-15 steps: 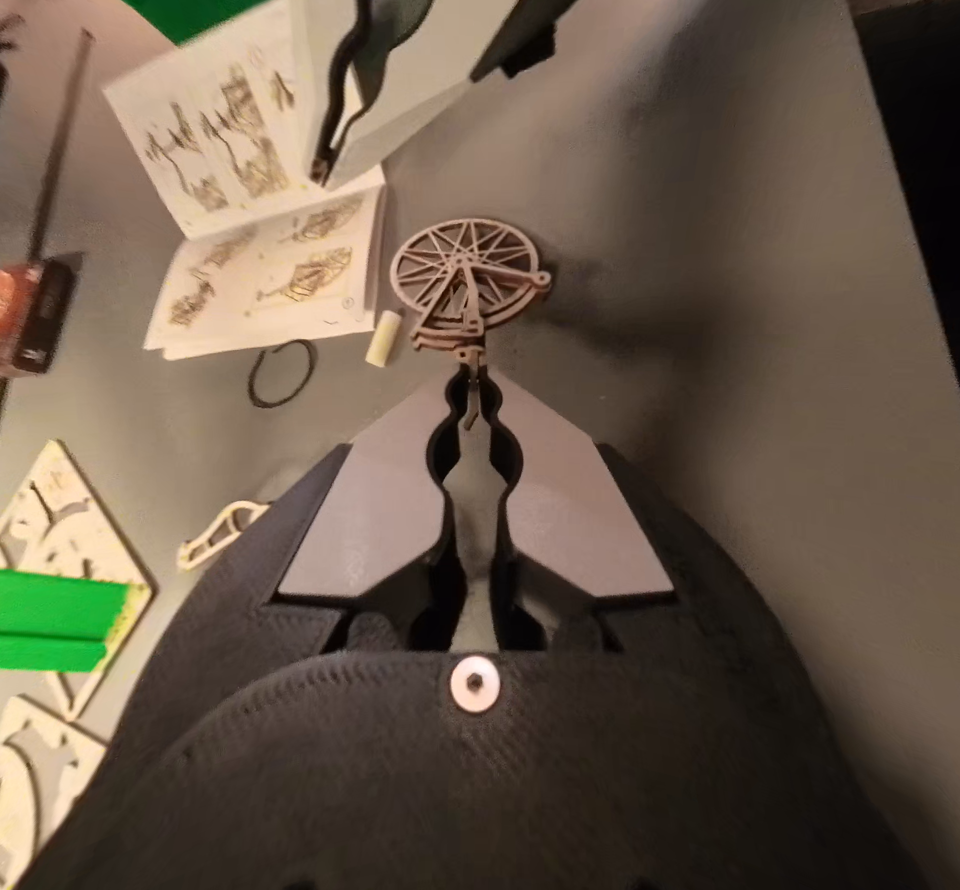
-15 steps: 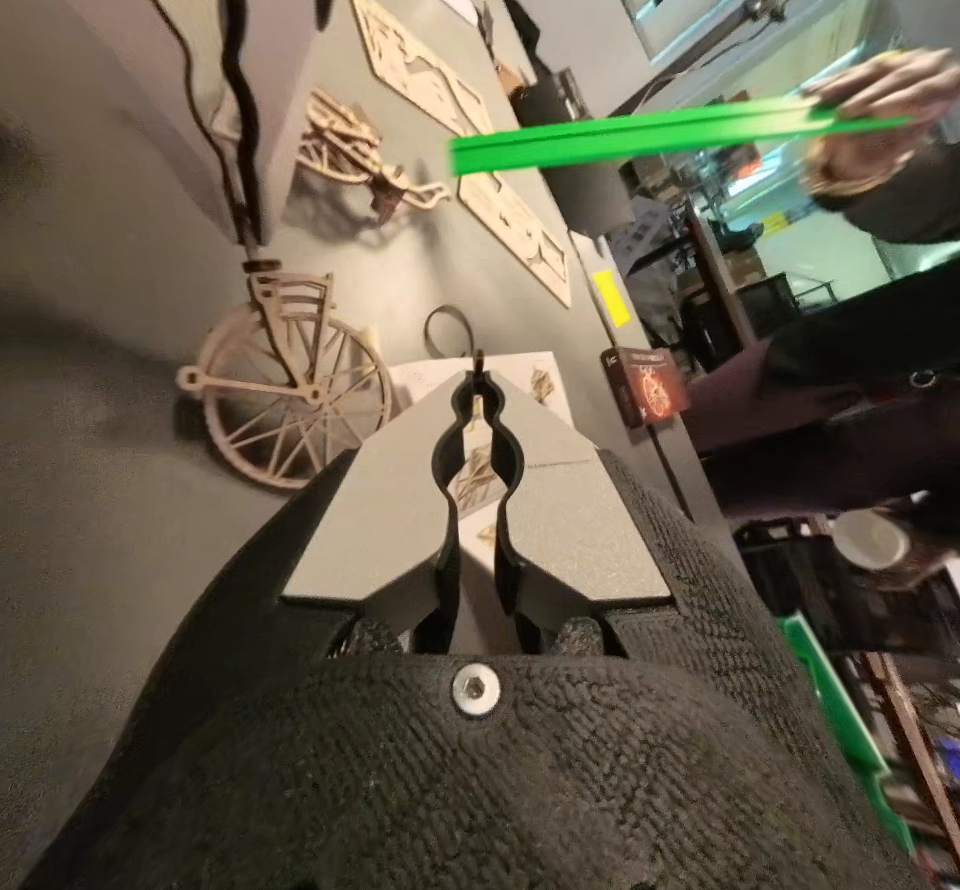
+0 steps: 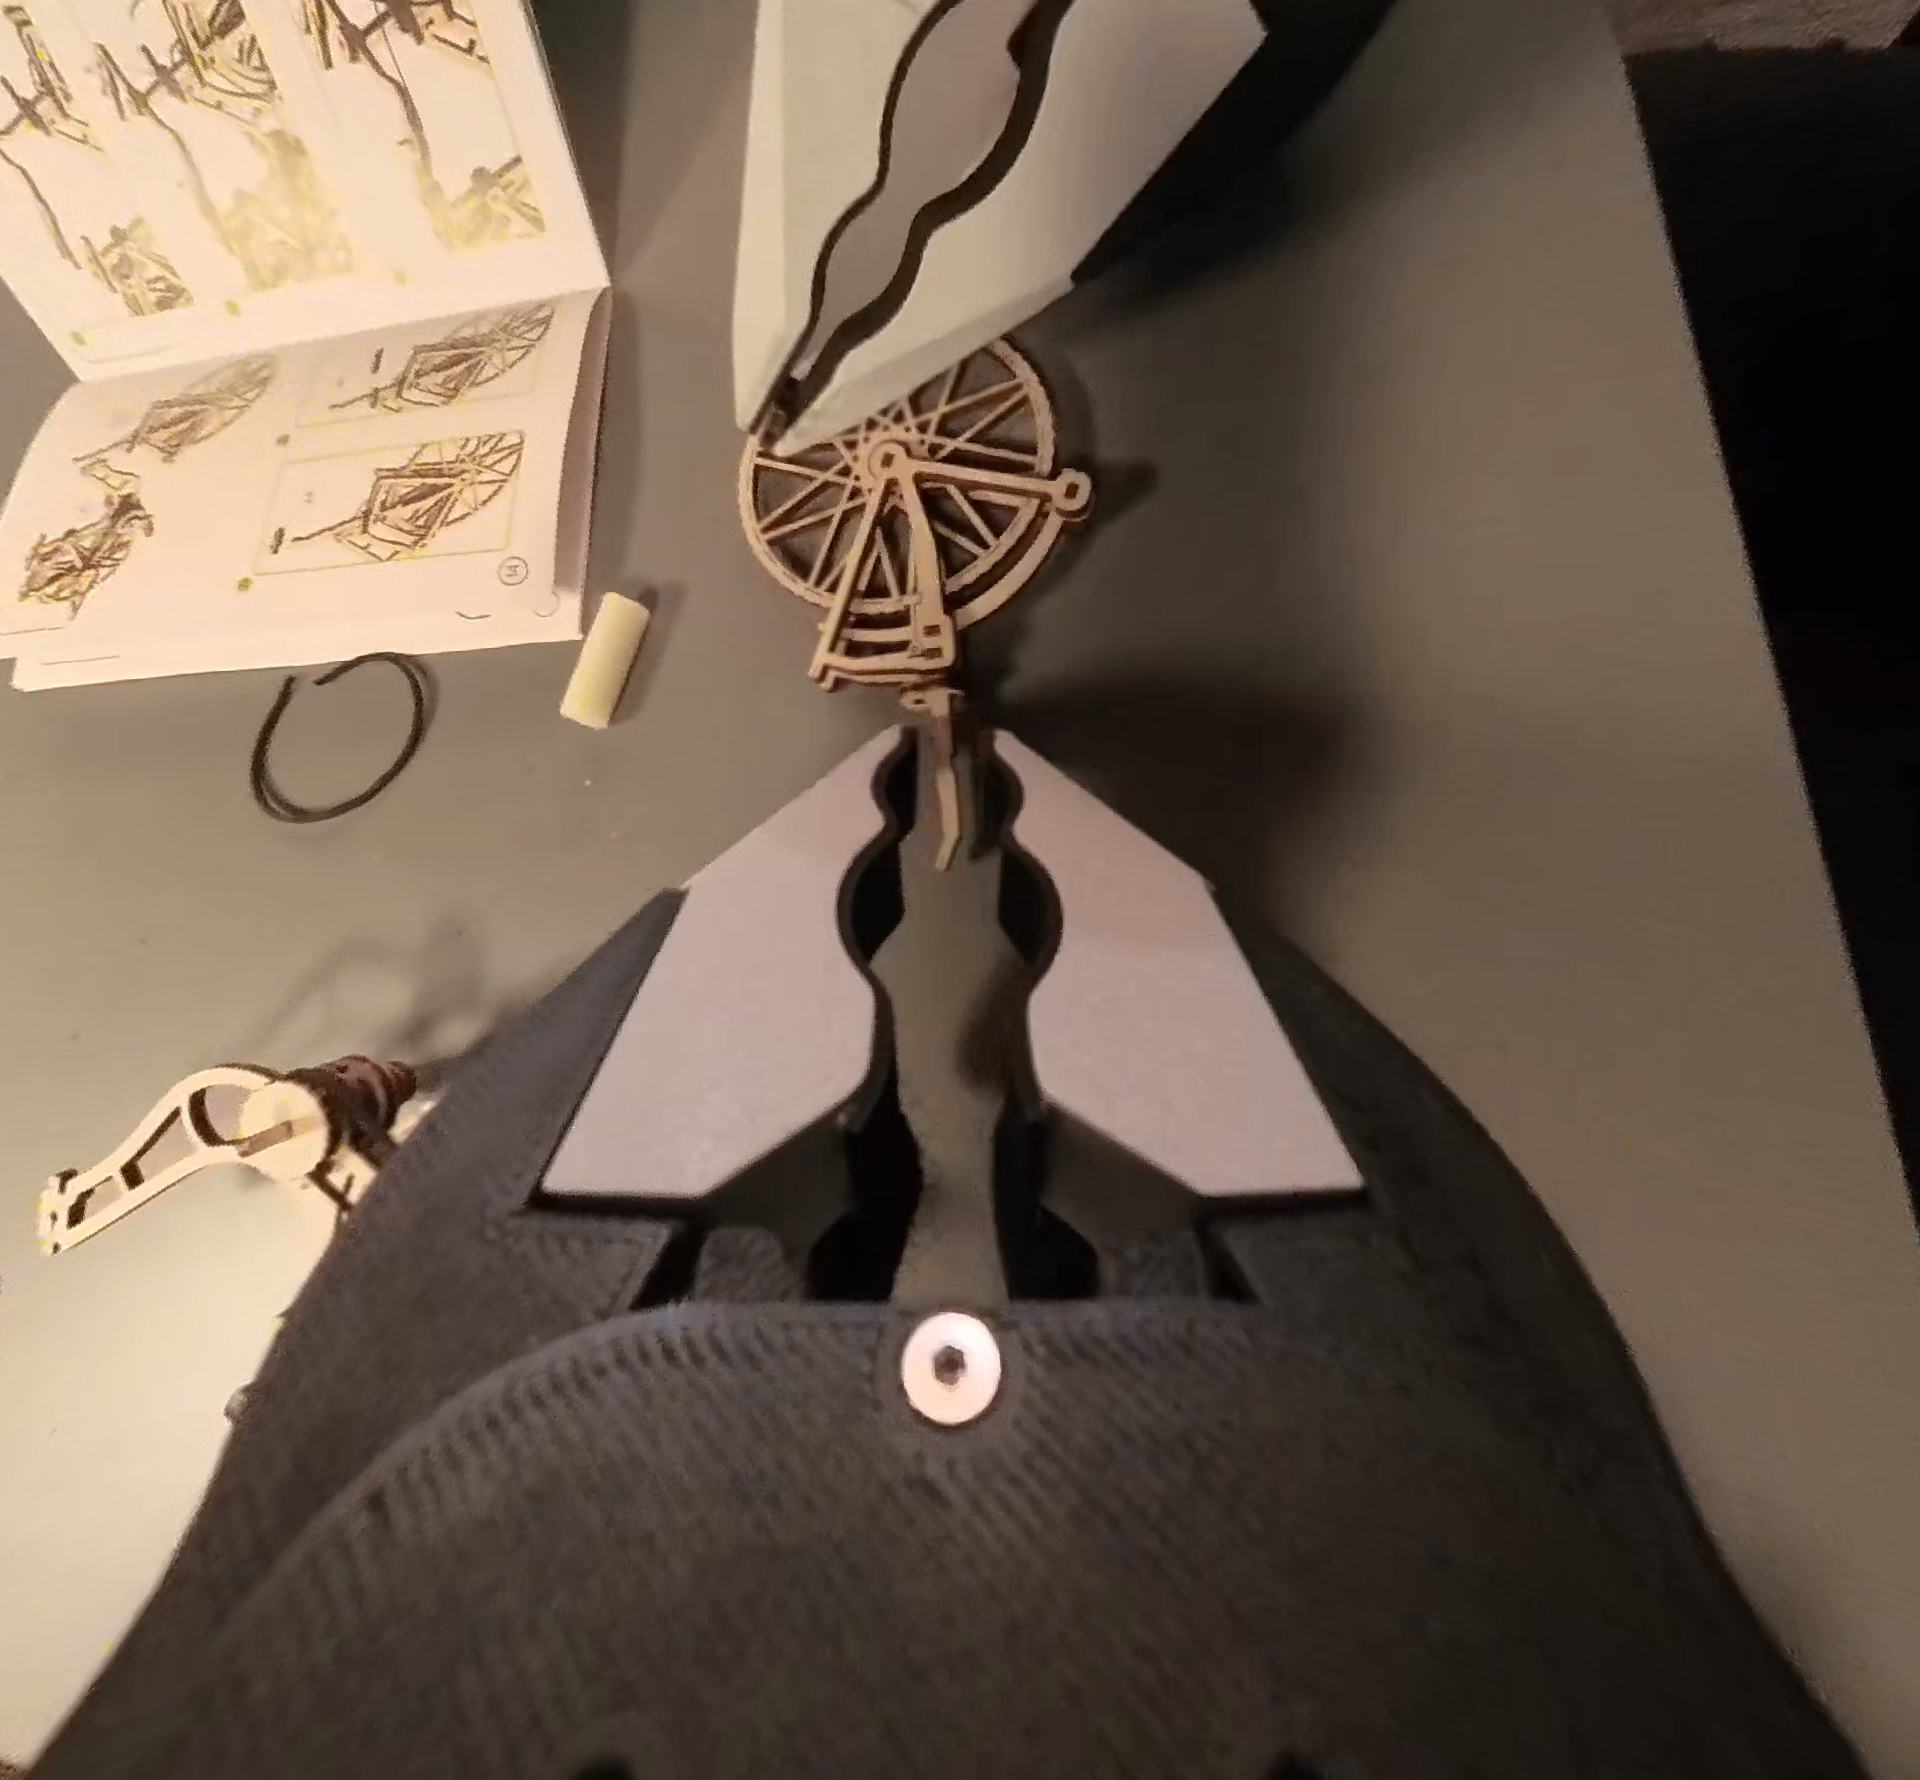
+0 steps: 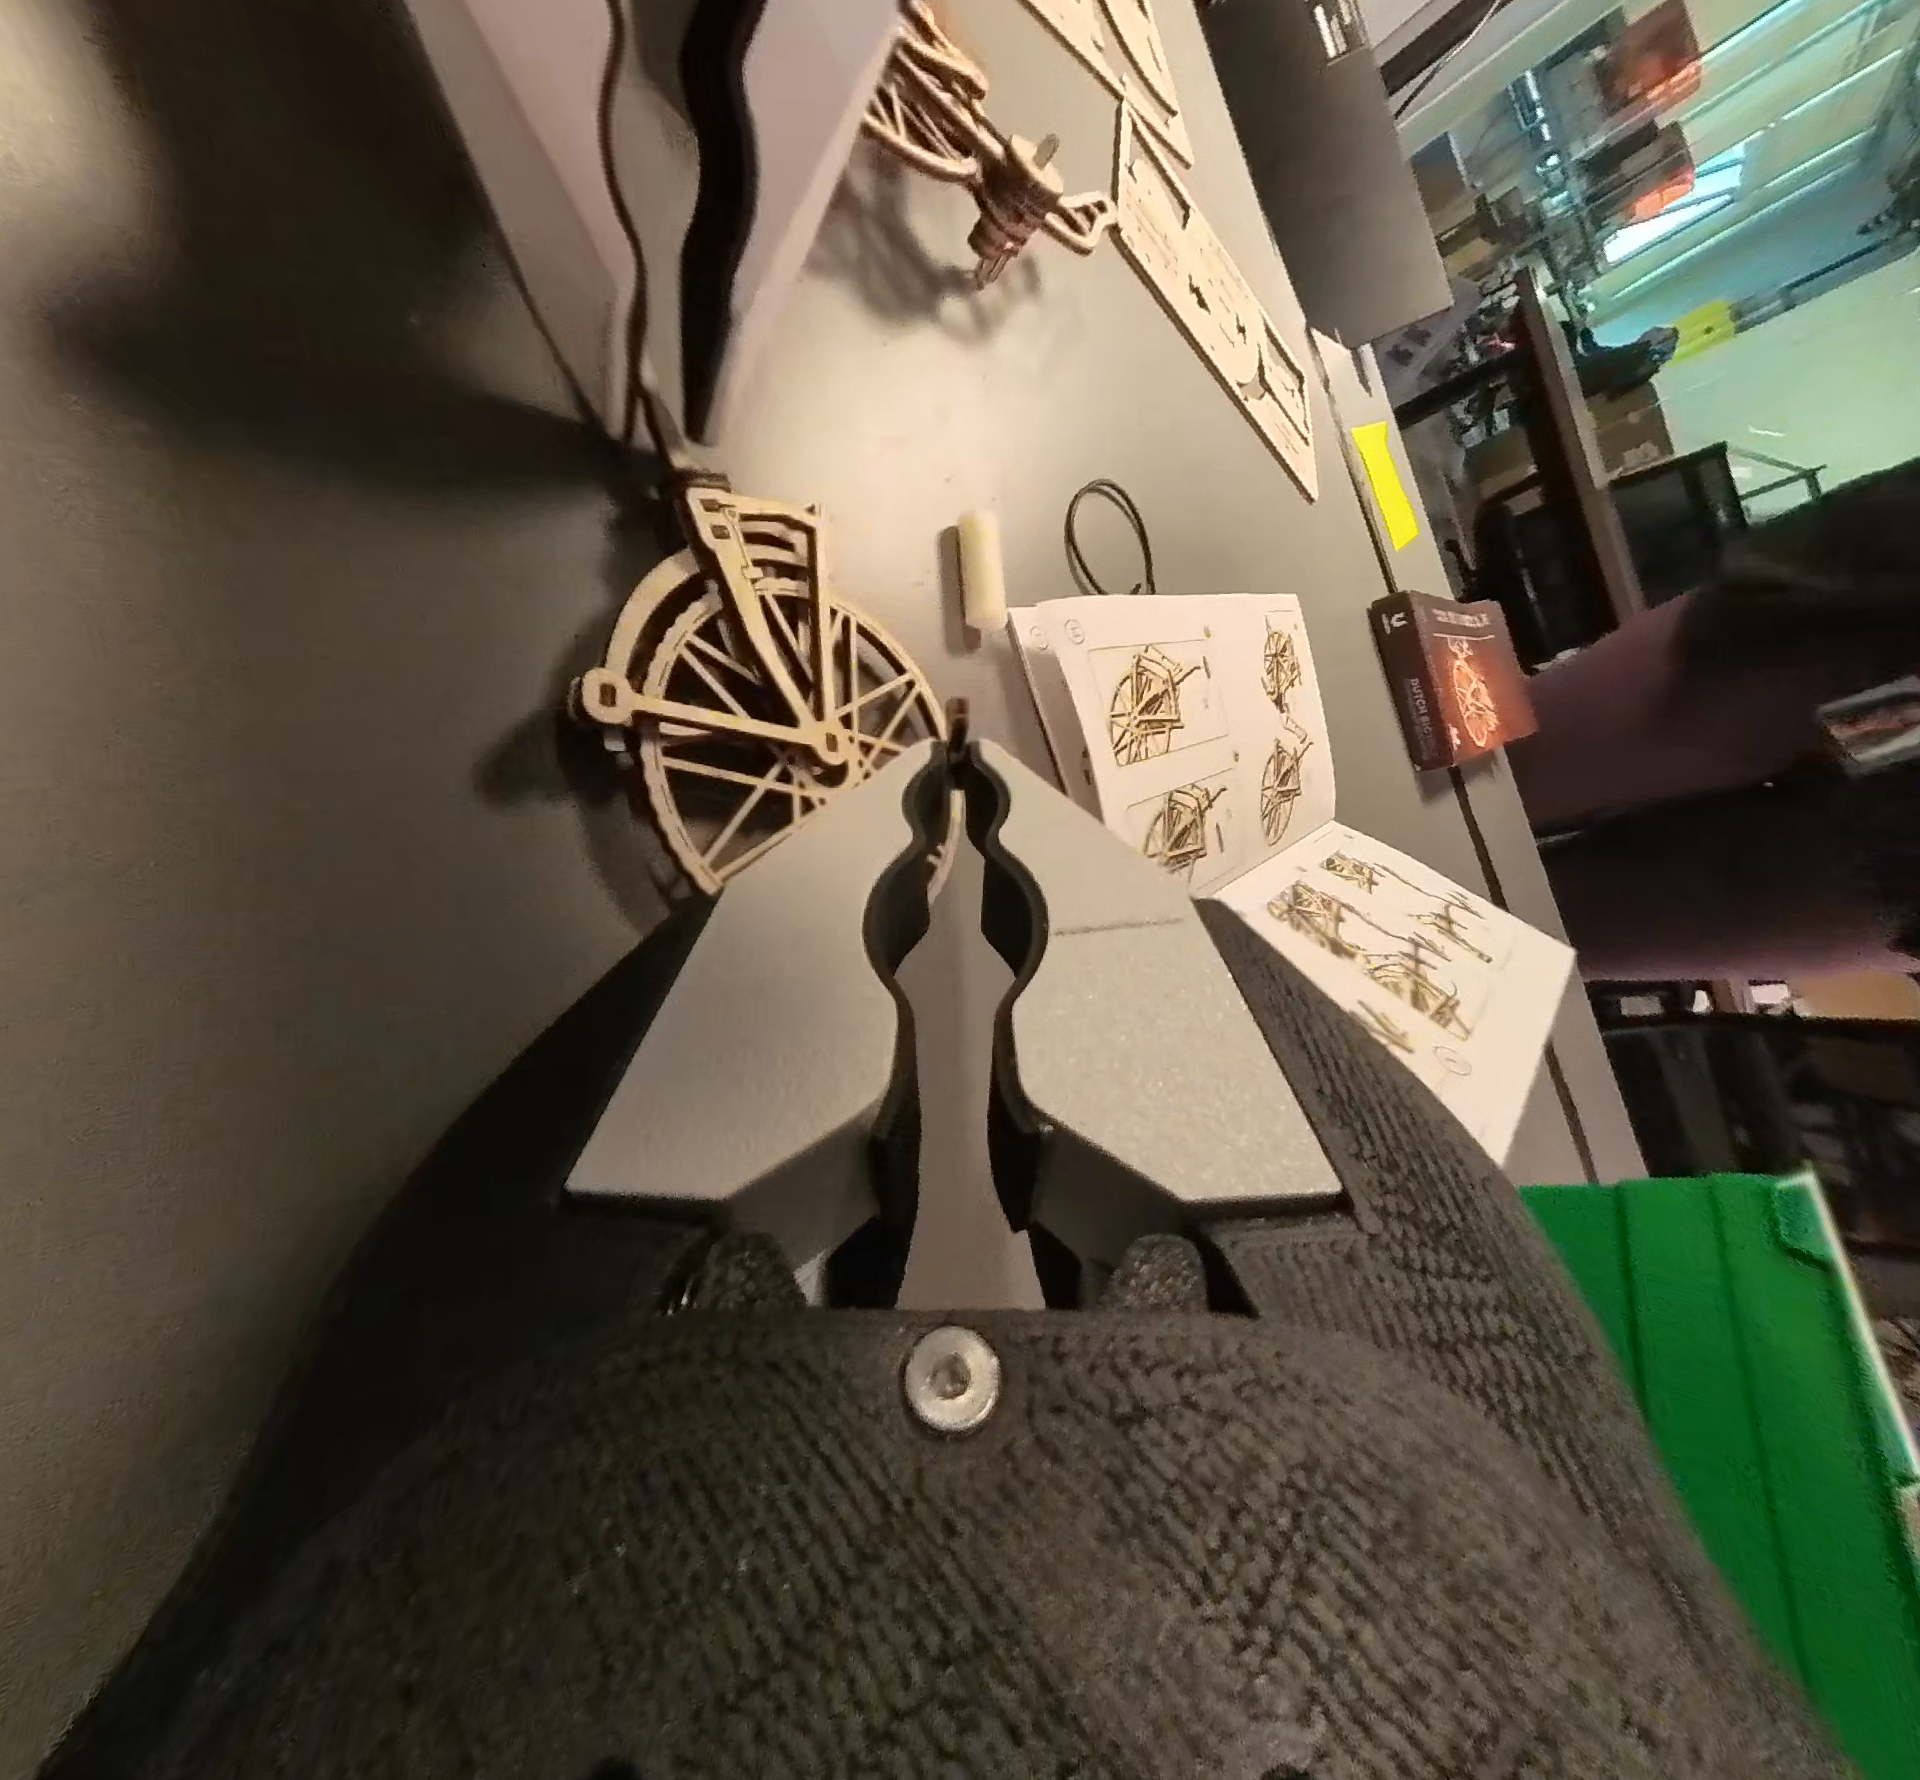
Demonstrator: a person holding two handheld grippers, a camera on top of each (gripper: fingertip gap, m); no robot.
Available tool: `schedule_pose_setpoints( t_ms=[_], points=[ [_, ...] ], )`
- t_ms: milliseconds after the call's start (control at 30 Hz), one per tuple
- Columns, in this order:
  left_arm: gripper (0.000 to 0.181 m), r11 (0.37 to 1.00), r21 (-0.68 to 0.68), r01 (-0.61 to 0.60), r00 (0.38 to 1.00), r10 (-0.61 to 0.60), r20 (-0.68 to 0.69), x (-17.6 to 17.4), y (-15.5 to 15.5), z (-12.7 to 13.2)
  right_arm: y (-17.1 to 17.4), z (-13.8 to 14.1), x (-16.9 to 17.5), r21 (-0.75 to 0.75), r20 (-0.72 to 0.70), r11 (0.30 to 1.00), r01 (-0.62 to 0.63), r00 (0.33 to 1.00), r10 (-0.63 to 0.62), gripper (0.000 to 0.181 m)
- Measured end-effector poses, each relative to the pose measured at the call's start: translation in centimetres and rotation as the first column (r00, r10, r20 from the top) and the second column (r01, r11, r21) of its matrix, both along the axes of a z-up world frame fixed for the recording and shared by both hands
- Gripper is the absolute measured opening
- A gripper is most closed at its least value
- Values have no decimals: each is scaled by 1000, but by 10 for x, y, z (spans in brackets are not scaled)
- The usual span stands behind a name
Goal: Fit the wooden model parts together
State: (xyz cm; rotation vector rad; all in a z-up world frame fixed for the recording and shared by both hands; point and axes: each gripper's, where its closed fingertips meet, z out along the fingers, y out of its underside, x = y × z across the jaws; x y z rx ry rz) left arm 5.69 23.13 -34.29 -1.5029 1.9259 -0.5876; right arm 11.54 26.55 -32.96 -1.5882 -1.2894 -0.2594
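The wooden wheel assembly point(image 3: 902, 525) lies on the grey surface point(image 3: 1299, 795), between the two claws. The left claw point(image 3: 948, 774) is clamped on the thin stem at the assembly's 6 o'clock end. The right claw point(image 4: 958, 756) comes in from 12 o'clock, its tips pinched together on a small dark piece right at the wheel's rim. An open instruction booklet point(image 3: 291, 296) sits at 10 o'clock, with a pale cylinder point(image 3: 608, 655) and a black rubber ring point(image 3: 343, 741) just beside it.
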Motion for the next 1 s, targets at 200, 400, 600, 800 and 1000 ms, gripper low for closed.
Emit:
schedule_pose_setpoints(
  t_ms=[200,400,600,800,1000],
  points=[
    [20,997,-71,8,1000,-10,-22,-11,1,3,1,-2,1,-8,-3,1000,4,1000,-4,0],
    [3,996,-82,32,997,-37,-63,-15,-3,-1,3,11,1,60,-30,998,-8,1000,9,0],
    [2,999,28,42,999,-41,-25,-13,2,6,4,22,-5,117,40,991,-71,997,67,0],
    [2,971,223,89,995,-96,22,-10,10,12,6,47,-14,331,236,912,-242,957,168,0],
    [2,946,323,2,997,-26,70,-9,26,22,8,64,-20,330,299,907,-261,940,162,0]
  ],
)
